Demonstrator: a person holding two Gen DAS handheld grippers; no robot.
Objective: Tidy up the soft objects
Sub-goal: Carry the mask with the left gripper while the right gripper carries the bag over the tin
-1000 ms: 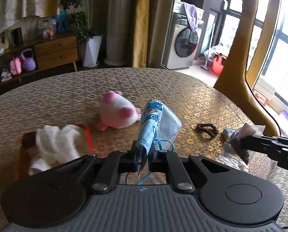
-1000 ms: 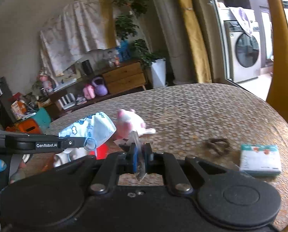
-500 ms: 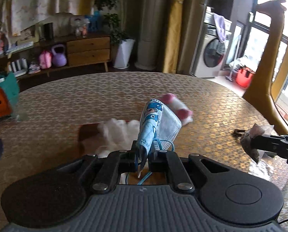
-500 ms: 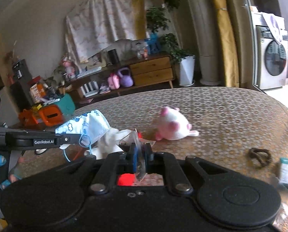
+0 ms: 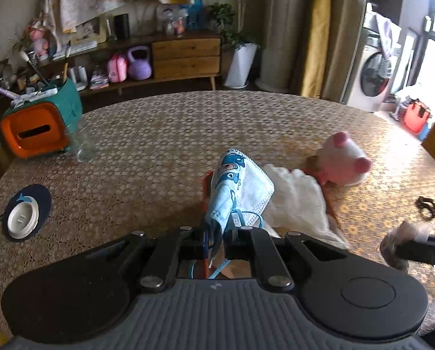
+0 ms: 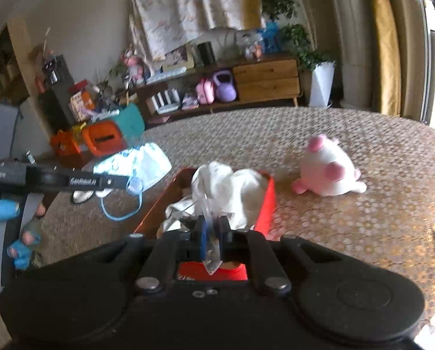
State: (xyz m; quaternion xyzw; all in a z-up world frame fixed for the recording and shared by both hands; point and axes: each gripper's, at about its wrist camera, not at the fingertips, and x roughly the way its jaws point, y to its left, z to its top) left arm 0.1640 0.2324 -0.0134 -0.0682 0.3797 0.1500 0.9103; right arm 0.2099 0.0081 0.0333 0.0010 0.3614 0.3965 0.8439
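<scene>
Fingers of left gripper (image 6: pixel 121 181), marked "GenRobot.AI", pinch face mask (image 6: pixel 135 166); right gripper (image 6: pixel 211 227) pinches plastic wrapper (image 6: pixel 210 250)

A box (image 6: pixel 268 201) is set on the table (image 6: pixel 363 151), and a cloth (image 6: pixel 241 186) is piled in it. A plush toy (image 6: pixel 328 172) is laid on the table just right of the box. A hair tie (image 5: pixel 426 204) is found farther right, well apart. A face mask (image 6: pixel 135 166) is held above the table, left of the box. A dish (image 5: pixel 22 218) on a mat (image 5: pixel 42 201) is placed at the table's left edge, with a jar (image 5: pixel 83 145) behind it.
</scene>
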